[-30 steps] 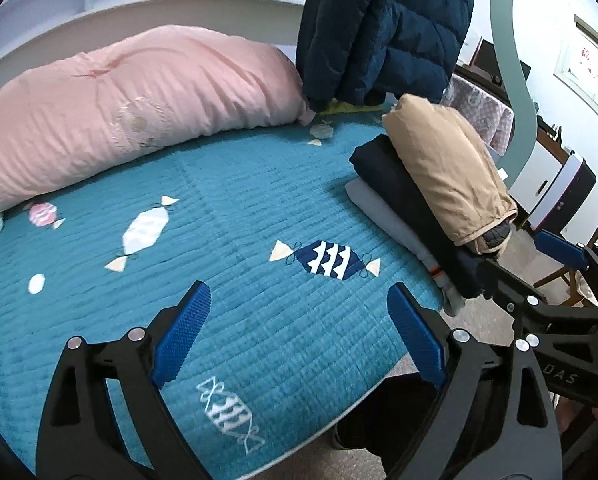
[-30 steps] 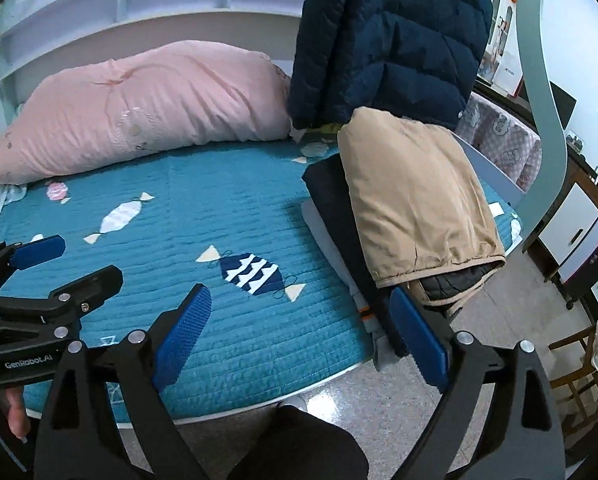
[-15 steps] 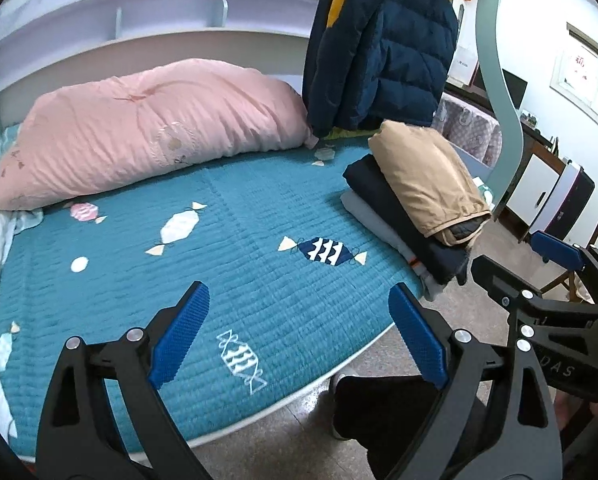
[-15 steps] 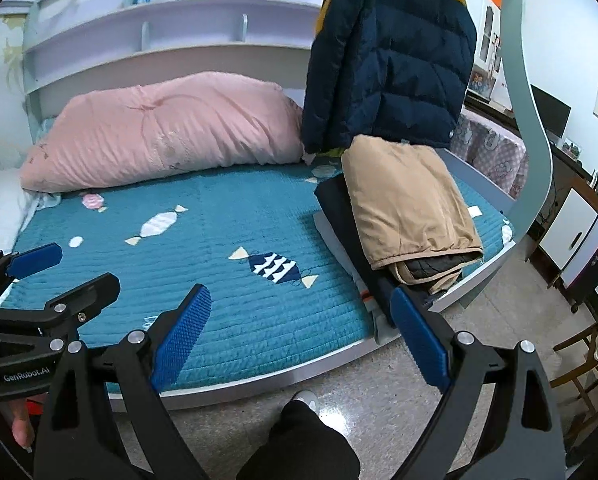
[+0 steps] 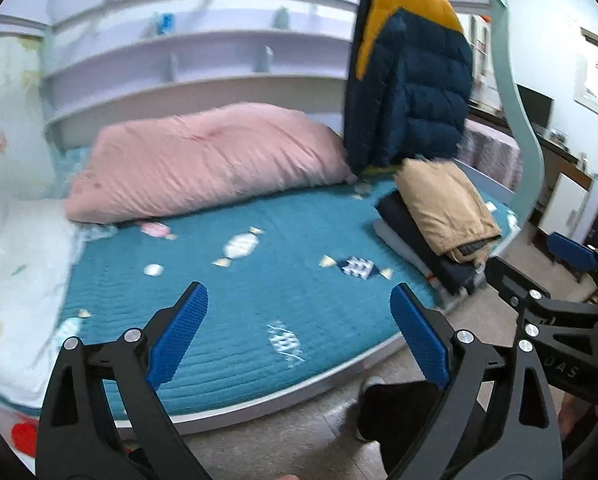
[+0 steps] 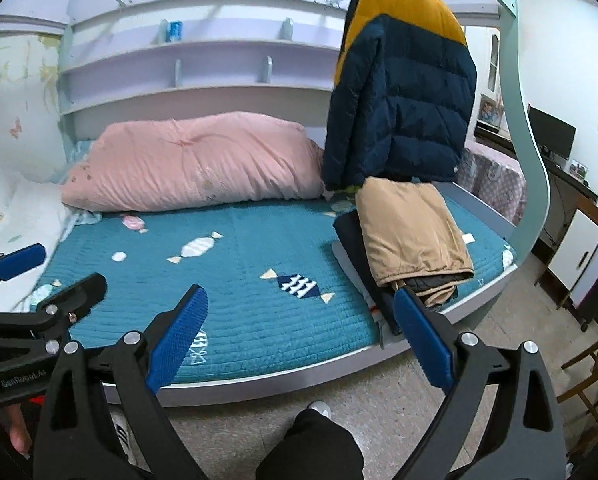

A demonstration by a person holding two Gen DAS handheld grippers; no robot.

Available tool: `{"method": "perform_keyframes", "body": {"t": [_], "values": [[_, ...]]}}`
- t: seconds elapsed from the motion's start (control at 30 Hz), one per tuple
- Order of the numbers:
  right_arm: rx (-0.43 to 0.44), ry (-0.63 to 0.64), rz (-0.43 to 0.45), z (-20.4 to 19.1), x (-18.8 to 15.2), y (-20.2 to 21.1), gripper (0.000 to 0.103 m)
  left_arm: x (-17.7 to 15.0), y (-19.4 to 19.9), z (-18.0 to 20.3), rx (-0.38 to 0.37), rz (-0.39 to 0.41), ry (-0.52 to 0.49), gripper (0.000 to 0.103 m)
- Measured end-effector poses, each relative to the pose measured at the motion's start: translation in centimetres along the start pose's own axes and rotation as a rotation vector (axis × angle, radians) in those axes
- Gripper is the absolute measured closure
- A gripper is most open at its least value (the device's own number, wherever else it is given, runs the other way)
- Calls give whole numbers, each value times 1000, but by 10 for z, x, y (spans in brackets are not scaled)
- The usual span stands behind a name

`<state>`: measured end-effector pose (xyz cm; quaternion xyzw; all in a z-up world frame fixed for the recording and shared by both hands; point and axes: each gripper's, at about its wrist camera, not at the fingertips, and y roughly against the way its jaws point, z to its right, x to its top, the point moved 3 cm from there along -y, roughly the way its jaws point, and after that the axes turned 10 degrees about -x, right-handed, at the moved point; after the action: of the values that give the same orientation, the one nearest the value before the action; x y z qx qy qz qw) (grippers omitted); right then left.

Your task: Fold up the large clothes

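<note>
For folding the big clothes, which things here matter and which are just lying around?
For the job: hanging puffer jacket, folded tan coat on the dark folded clothes, left gripper, right gripper.

Just lying about: pink duvet, teal bedspread, shelves, chair.

left tool [image 5: 299, 334]: black skeletal frame with triangular cut-outs, silver round-head screws at the pivots, two fingers faced with blue knurled pads [image 5: 177, 334]. right tool [image 6: 301, 334]: same build; white lettering on the tool bodies, partly legible. person wears a black trouser leg [image 6: 309, 446] and a white-toed shoe [image 6: 319, 408].
</note>
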<state>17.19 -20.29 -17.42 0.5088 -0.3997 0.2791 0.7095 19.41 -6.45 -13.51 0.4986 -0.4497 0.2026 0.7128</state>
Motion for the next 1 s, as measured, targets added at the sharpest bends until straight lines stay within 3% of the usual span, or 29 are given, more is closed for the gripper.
{"method": "perform_keyframes", "body": {"t": [0.27,1.0], "values": [[69,-10,74,4,8,46,12,11,64,13,89,116,-3,5],[179,-43,226,25,25,141,11,25,168,44,227,270,-19,5]]}}
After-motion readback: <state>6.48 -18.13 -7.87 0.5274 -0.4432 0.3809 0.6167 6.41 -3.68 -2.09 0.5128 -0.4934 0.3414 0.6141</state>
